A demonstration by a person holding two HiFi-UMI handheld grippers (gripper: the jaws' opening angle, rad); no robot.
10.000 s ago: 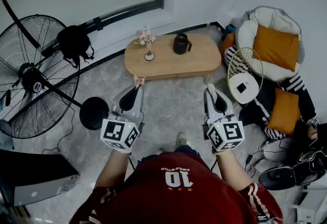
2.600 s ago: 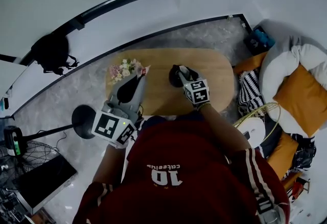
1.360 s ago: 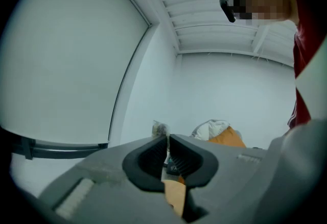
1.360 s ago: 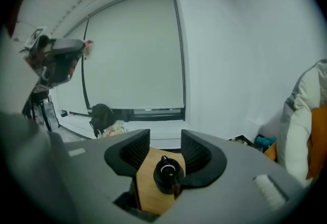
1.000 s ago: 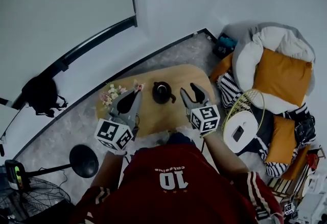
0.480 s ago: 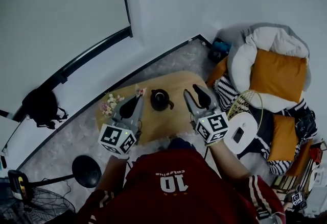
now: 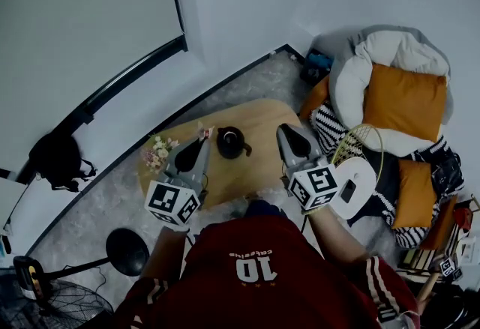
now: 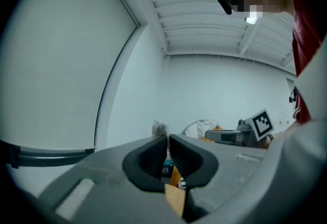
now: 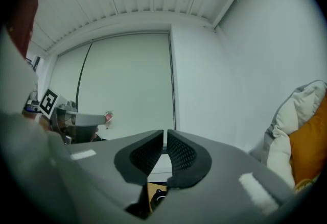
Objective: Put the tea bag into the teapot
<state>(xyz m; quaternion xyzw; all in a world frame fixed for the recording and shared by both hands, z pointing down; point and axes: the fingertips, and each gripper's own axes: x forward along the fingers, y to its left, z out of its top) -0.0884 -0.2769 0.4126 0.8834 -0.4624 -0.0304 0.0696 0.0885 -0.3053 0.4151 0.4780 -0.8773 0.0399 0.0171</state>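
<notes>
Left gripper (image 7: pixel 201 134) pinches the tea bag (image 7: pixel 202 127); right gripper (image 7: pixel 286 128), jaws just closing, narrow and empty. Teapot (image 7: pixel 229 142) between them, bare table (image 7: pixel 259 161) nearer. Shirt (image 7: pixel 253 275): 10.

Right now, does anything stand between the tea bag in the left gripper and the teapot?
Nothing visible does. The left gripper holds the tea bag left of the teapot in the head view; the flowers sit further left. Whether its lid is on, I cannot tell.
</notes>
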